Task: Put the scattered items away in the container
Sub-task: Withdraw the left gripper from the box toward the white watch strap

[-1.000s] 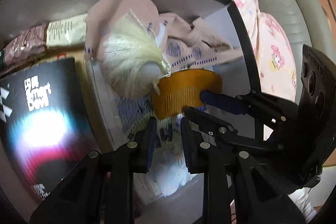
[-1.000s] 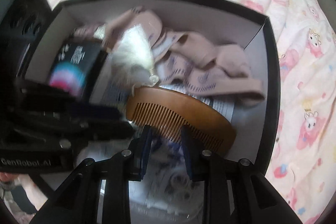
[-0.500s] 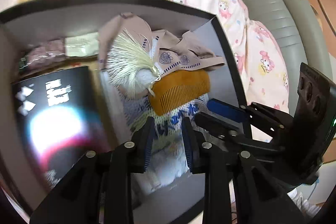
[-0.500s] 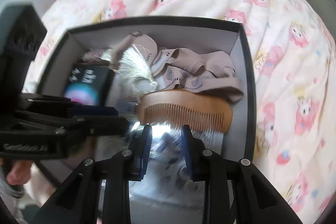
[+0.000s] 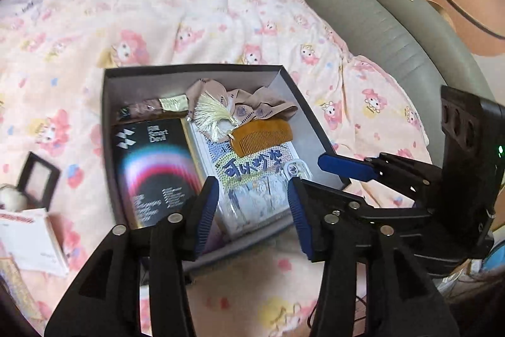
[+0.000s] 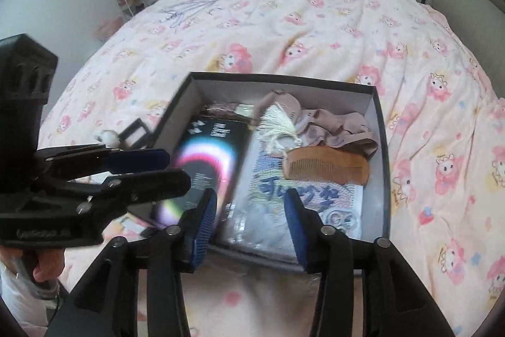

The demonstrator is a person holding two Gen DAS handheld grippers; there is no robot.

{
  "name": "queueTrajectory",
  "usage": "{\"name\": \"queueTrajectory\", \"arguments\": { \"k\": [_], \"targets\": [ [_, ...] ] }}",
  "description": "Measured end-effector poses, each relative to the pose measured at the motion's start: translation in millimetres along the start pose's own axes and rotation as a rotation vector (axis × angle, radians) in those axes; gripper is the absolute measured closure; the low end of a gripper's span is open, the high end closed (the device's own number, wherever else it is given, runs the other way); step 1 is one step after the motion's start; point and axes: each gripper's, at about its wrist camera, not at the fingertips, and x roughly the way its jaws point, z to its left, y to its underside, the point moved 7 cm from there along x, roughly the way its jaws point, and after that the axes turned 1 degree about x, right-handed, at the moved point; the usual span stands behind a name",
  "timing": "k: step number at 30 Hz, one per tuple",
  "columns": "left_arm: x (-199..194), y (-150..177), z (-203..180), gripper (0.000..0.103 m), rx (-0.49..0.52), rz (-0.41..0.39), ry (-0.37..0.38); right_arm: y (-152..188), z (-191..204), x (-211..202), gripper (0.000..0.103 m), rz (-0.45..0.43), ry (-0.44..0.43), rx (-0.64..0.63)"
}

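- A dark box (image 5: 109,116) sits on a pink blanket (image 5: 189,15) with cartoon pictures on it.
- The left gripper (image 5: 252,210) hangs above the near edge of the box. Its jaws have just been opening and now stand apart, with nothing between them.
- The right gripper (image 6: 251,221) hangs above the near edge too. Its jaws have also just been opening, and they hold nothing.
- A wooden comb (image 5: 263,136) lies inside the box, on the right side. It rests on a flat packet (image 5: 252,176) with blue writing.
- A cream tassel (image 5: 213,112) lies just beside the comb, on its far left.
- Some tan cloth (image 5: 262,108) is bunched up in the far right corner of the box.
- A black carton (image 5: 154,166) with a rainbow arc fills the left side of the box.
- A thin brown packet (image 5: 148,108) lies along the far wall.
- Outside the box, to the left, a small black frame (image 5: 38,179) and a white paper box (image 5: 28,237) lie on the blanket.
- A grey cushioned headboard (image 5: 378,21) curves along the right side of the bed.
- A person's hand (image 6: 47,266) grips the handle of the left gripper.
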Motion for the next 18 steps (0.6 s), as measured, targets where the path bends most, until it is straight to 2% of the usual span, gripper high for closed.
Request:
{"name": "queueTrajectory", "arguments": {
  "k": [4,9,13,18],
  "targets": [
    [-23.3,19.1,9.8,0.050,-0.010,-0.033,0.000,9.2,13.2,-14.9,0.059,-0.024,-0.003,-0.019],
    [-49.5,44.2,43.5,0.050,-0.078,-0.080,-0.067,33.8,18.1,-19.8,0.058,-0.004,-0.043,-0.007],
    [-56.7,65.2,80.1,0.050,-0.189,-0.114,-0.078,57.3,18.5,-7.3,0.058,0.056,-0.086,0.015],
    [-36.8,99.9,129.4,0.051,-0.351,-0.060,-0.115,83.3,13.1,20.8,0.058,0.139,-0.101,0.047]
  ]
}}
